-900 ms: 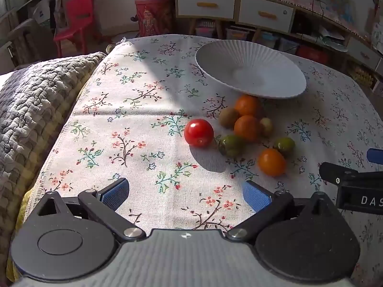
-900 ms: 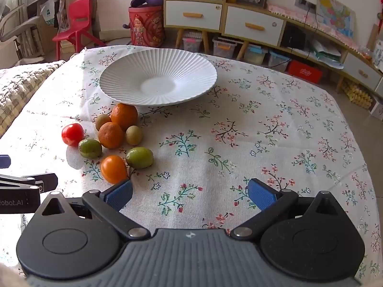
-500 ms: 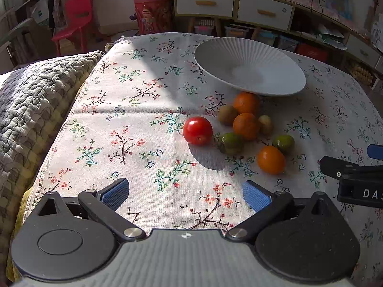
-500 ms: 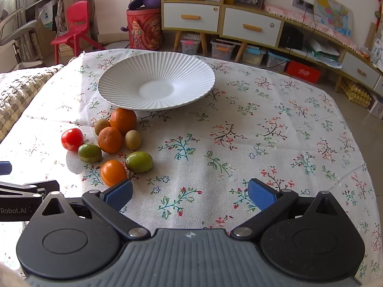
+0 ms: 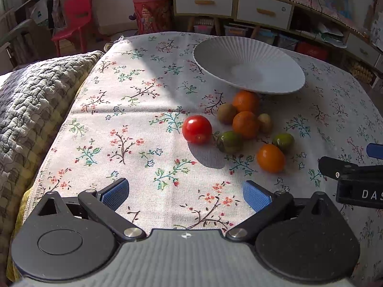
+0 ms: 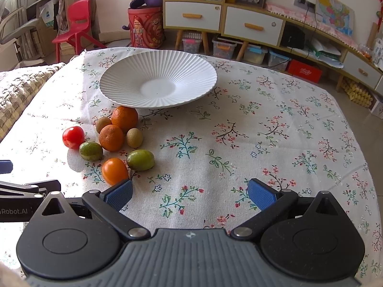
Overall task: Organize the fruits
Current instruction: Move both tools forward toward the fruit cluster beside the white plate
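Note:
A white ribbed plate (image 5: 249,69) (image 6: 158,83) stands empty on the floral tablecloth. In front of it lies a cluster of fruits: a red tomato (image 5: 197,129) (image 6: 73,136), two oranges (image 5: 246,124) (image 6: 111,137), two brown kiwis (image 5: 226,113) (image 6: 134,137), two green fruits (image 5: 229,141) (image 6: 140,159) and an orange tomato (image 5: 271,157) (image 6: 115,170). My left gripper (image 5: 185,192) is open and empty, short of the tomato. My right gripper (image 6: 190,192) is open and empty, its left finger near the orange tomato.
A quilted blanket (image 5: 28,100) covers the table's left side. Behind the table stand a red chair (image 6: 76,26), a red drum (image 6: 146,27) and a low cabinet with drawers (image 6: 222,21). The tablecloth (image 6: 275,131) right of the fruits bears nothing.
Both grippers have drawn slightly closer to the fruits and plate. Both stay open; no fruit has moved.

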The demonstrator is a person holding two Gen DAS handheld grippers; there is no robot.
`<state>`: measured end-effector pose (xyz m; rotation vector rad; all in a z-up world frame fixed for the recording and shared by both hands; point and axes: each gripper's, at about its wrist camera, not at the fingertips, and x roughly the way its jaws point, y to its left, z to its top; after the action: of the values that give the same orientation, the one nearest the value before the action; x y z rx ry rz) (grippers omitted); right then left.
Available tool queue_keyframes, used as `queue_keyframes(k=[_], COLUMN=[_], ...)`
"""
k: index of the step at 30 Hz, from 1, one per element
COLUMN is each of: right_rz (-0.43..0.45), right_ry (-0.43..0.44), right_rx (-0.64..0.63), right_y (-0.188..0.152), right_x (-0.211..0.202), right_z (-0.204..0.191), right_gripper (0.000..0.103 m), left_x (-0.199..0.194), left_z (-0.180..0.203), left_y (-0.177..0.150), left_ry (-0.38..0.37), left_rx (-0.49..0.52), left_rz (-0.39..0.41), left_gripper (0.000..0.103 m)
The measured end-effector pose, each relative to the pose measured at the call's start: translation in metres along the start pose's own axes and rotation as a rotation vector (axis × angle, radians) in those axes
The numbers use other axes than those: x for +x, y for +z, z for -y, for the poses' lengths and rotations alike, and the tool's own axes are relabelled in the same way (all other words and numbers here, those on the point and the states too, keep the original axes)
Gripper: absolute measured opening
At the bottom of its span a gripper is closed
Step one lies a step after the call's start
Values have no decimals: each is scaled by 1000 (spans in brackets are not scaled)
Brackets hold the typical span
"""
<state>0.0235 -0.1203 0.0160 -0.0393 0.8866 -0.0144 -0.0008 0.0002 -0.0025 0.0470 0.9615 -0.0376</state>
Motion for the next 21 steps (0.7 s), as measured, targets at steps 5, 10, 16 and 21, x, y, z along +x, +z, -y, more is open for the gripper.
queue_keyframes(k=[5, 10, 16, 21], right_rz=[0, -8, -5, -5], right_ry=[0, 0, -4, 2], right_rx=[2, -6, -8, -13], right_y=[0, -1, -1, -1], right_x=[0, 1, 1, 2], right_z=[1, 0, -1, -1], right_gripper=[103, 103, 103, 103], left_x=[0, 0, 0, 1], left_z=[0, 0, -1, -2], left_y=[0, 0, 0, 0], left_ry=[7, 8, 14, 11], left_rx=[3, 3, 2, -6], left_rz=[5, 8, 3, -2], left_gripper=[91, 91, 91, 91])
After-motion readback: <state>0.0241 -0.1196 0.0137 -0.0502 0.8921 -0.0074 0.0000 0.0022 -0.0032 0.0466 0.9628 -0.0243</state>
